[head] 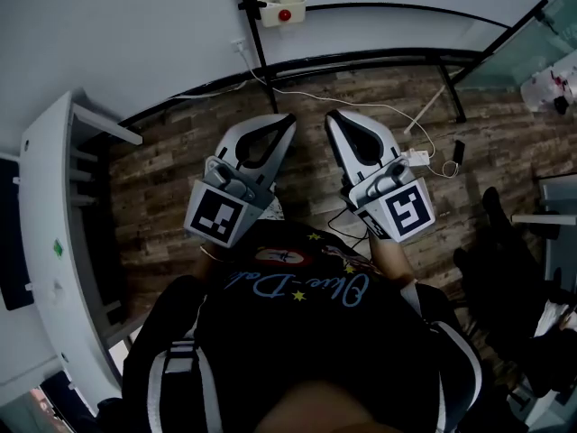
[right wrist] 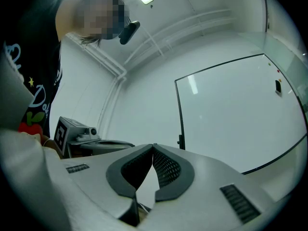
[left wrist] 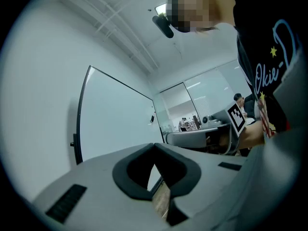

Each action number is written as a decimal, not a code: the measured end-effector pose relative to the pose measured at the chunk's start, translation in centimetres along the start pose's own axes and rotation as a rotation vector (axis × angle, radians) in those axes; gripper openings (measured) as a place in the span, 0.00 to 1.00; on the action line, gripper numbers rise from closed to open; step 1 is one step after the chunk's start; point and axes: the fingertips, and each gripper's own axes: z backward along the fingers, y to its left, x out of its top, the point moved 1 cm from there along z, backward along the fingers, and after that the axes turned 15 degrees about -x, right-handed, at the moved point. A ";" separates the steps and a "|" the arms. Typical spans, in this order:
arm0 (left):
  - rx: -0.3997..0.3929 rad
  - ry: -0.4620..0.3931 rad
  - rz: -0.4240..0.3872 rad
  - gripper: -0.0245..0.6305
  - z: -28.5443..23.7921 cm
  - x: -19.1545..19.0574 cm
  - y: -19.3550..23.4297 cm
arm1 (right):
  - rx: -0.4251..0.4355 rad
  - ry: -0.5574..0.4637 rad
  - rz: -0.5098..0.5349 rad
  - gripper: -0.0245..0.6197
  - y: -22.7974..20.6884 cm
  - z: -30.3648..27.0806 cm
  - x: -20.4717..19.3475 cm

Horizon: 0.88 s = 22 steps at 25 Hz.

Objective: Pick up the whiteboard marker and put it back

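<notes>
- Just ahead of the person's chest in the head view, the left gripper (head: 289, 118) and the right gripper (head: 330, 115) are held side by side, near each other but apart, both pointing away from the body over the wood-pattern floor (head: 171, 188).
- Left gripper (left wrist: 154, 145): clenched. Its dark pads meet at the tips and nothing sits between them.
- Right gripper (right wrist: 153, 146): clenched as well. The ribbed pads touch at the tips and it grasps nothing.
- Each gripper carries its marker cube at the end nearest the body, the left cube (head: 219, 213) and the right cube (head: 407, 210).
- Beyond the left gripper's tips and to their left stands a whiteboard (left wrist: 115, 119) with a dark frame. The right gripper's cube (left wrist: 236, 115) shows to the right of these jaws.
- Beyond the right gripper's tips and to their right the same whiteboard (right wrist: 236, 119) fills the wall. The left gripper's cube (right wrist: 61, 134) lies to the left of these jaws.
- Whiteboard marker: it cannot be made out in any view, and neither gripper holds it.
- On the floor past the right gripper's tips runs a white cable (head: 361, 106). A white shelf unit (head: 54, 242) stands well to the left of the left gripper.
</notes>
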 end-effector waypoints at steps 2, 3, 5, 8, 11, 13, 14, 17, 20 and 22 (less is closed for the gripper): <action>-0.012 -0.010 -0.002 0.07 -0.4 -0.1 0.9 | -0.007 0.001 0.007 0.08 -0.1 -0.6 -0.1; -0.017 -0.015 0.001 0.07 -0.5 -0.2 1.3 | -0.011 0.003 0.011 0.09 -0.2 -0.9 -0.2; -0.028 -0.023 0.011 0.07 -0.7 -0.3 2.1 | -0.019 0.009 0.018 0.09 -0.3 -1.6 -0.4; -0.044 -0.030 0.027 0.07 -0.6 -0.8 3.2 | -0.028 0.016 0.025 0.09 -0.5 -2.9 -0.9; -0.049 -0.022 0.025 0.07 -0.4 -1.3 4.2 | -0.029 0.020 0.031 0.10 -0.5 -4.0 -1.3; -0.050 -0.027 0.022 0.07 -0.1 -1.5 4.9 | -0.034 0.025 0.030 0.10 -0.4 -4.7 -1.6; -0.051 -0.030 0.024 0.07 0.1 -1.6 5.3 | -0.036 0.028 0.031 0.09 -0.4 -5.1 -1.8; -0.051 -0.026 0.042 0.07 0.4 -2.2 6.6 | -0.040 0.041 0.040 0.10 -0.3 -6.2 -2.2; -0.055 -0.032 0.045 0.07 0.6 -2.4 7.9 | -0.051 0.049 0.040 0.09 -0.3 -7.1 -2.6; -0.065 -0.023 0.039 0.07 0.5 -2.7 8.6 | -0.058 0.052 0.036 0.10 -0.4 -7.8 -2.9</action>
